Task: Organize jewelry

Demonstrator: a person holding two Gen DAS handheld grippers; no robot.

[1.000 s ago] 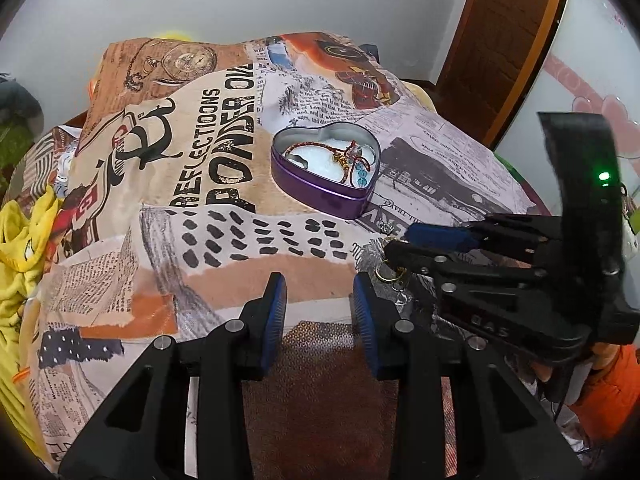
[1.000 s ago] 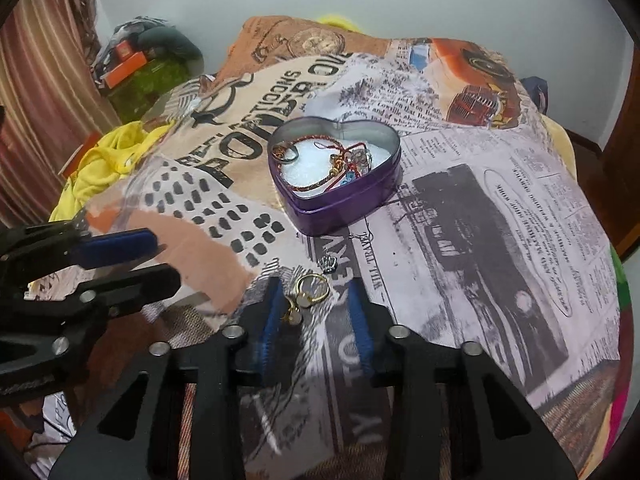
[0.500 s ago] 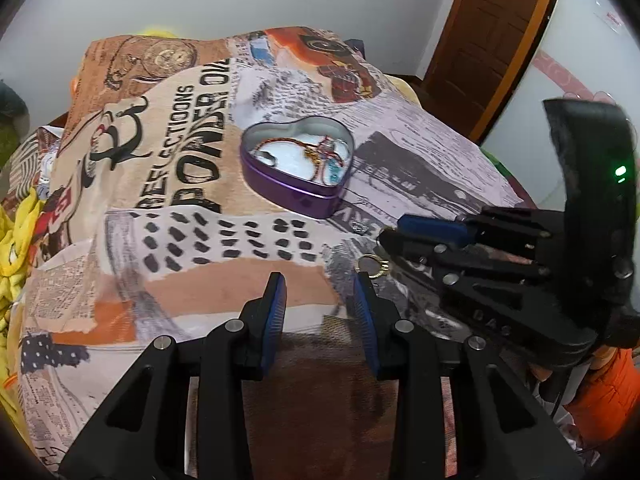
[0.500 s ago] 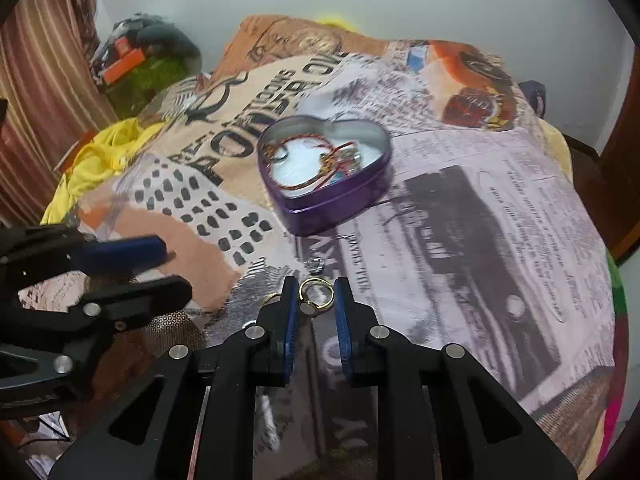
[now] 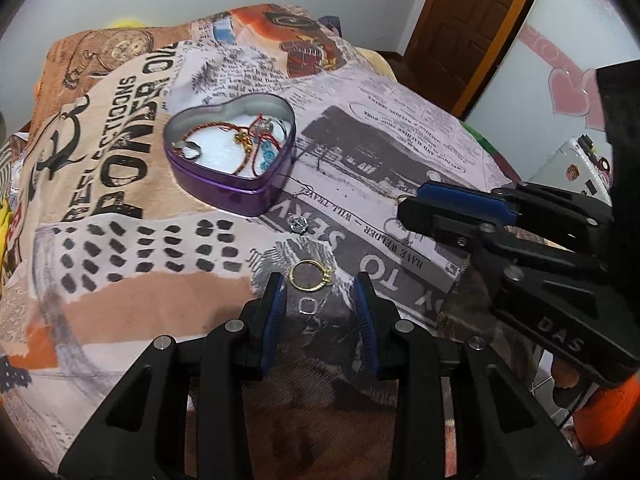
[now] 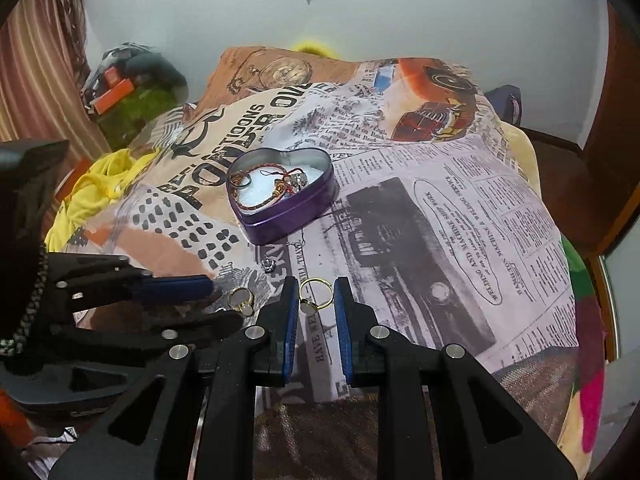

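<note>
Rings, two gold: one (image 5: 310, 281) lies on the blanket (image 5: 120, 184) just ahead of the left gripper (image 5: 319, 292), jaws spread, nothing held. Purple heart tin (image 5: 230, 156) sits farther back, bracelets inside; a small silver charm (image 5: 298, 223) lies between tin and ring. Right gripper (image 6: 316, 294) is clenched on the second ring (image 6: 316, 294), lifted at the fingertips.
</note>
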